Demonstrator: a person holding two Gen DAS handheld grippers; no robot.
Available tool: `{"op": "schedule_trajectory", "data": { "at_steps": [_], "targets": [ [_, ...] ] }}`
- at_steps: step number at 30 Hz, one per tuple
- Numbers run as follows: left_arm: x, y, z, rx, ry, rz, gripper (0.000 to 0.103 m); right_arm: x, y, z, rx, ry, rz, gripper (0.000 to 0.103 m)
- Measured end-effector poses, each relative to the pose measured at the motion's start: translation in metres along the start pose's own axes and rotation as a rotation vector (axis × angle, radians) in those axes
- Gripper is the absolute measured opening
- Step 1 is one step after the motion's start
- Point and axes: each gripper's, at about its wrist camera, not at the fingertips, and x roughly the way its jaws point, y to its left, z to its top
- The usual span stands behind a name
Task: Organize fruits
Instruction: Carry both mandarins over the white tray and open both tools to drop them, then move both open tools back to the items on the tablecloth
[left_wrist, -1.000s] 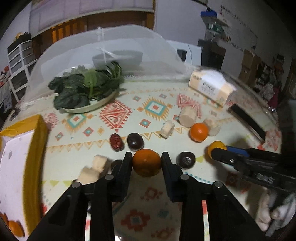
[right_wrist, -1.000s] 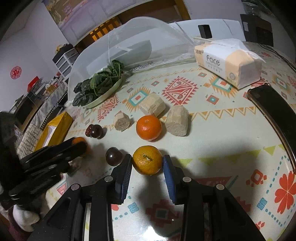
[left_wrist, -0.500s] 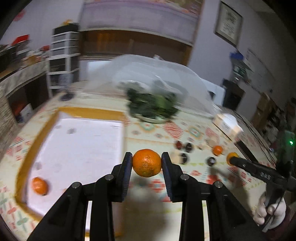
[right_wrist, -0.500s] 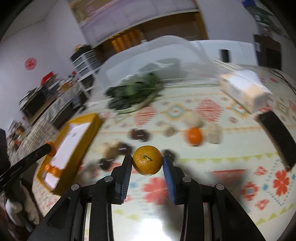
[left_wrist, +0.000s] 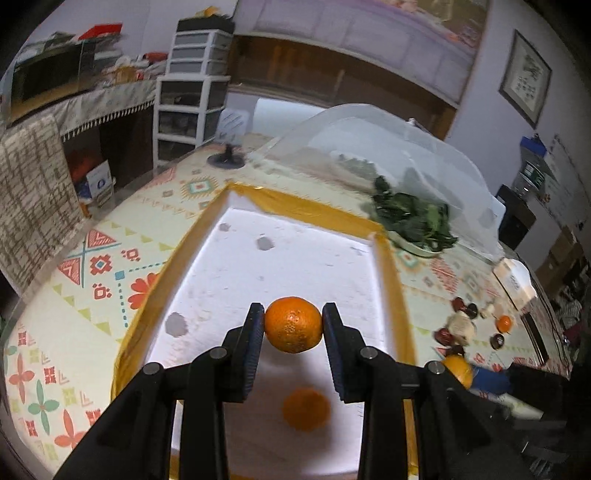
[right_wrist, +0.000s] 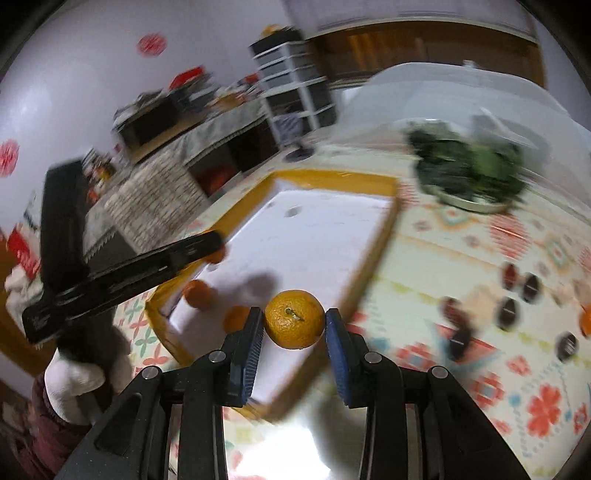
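Orange fruit in both tools. Left tool (left_wrist: 293, 325) is clenched on a mandarin (left_wrist: 293, 324) at lower centre of its view, held above the white floor of the yellow-rimmed tray (left_wrist: 303, 206). A blurred second orange fruit (left_wrist: 306, 404) lies on the tray floor directly below, toward the frame's bottom edge.

Right tool (right_wrist: 294, 325) grips a stem-up mandarin (right_wrist: 294, 324) at lower centre, over the tray's near rim (right_wrist: 373, 258), so a little short of the white interior. Judgement: the left one is better placed for a drop; the right needs to travel toward upper left of its frame.

Hard to read: right view is smeared. Dark round fruits and pale chunks on the patterned worktop (right_wrist: 480, 266) at right blur together; count uncertain. Two orange fruits (right_wrist: 197, 293) in the tray corner are partly hidden behind the tool finger.
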Motion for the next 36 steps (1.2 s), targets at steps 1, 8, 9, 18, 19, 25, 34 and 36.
{"op": "schedule_trajectory", "data": {
  "at_steps": [1, 8, 9, 18, 19, 25, 34, 36],
  "targets": [
    [0.004, 0.004, 0.0, -0.006, 0.007, 0.001, 0.031, 0.009, 0.005, 0.001, -0.01, 0.014, 0.0, 0.037],
    [0.018, 0.025, -0.001, -0.055, 0.043, -0.012, 0.032, 0.062, 0.019, 0.003, -0.034, 0.069, -0.022, 0.037],
    [0.017, 0.028, -0.001, -0.065, 0.043, -0.014, 0.034, 0.063, 0.018, 0.003, -0.031, 0.066, -0.025, 0.037],
    [-0.005, 0.024, 0.0, -0.082, 0.006, -0.013, 0.045, 0.028, 0.009, 0.009, -0.009, -0.001, -0.017, 0.045],
    [-0.01, 0.02, 0.0, -0.072, 0.0, -0.015, 0.045, 0.02, 0.004, 0.009, 0.002, -0.016, -0.018, 0.045],
    [-0.043, -0.01, -0.002, -0.025, -0.06, -0.052, 0.063, -0.047, -0.057, 0.001, 0.116, -0.119, -0.084, 0.058],
    [-0.039, -0.086, -0.015, 0.085, -0.028, -0.123, 0.075, -0.13, -0.178, -0.051, 0.332, -0.172, -0.288, 0.06],
    [-0.033, -0.102, -0.02, 0.111, -0.01, -0.139, 0.075, -0.139, -0.197, -0.063, 0.365, -0.169, -0.316, 0.06]
  ]
}}
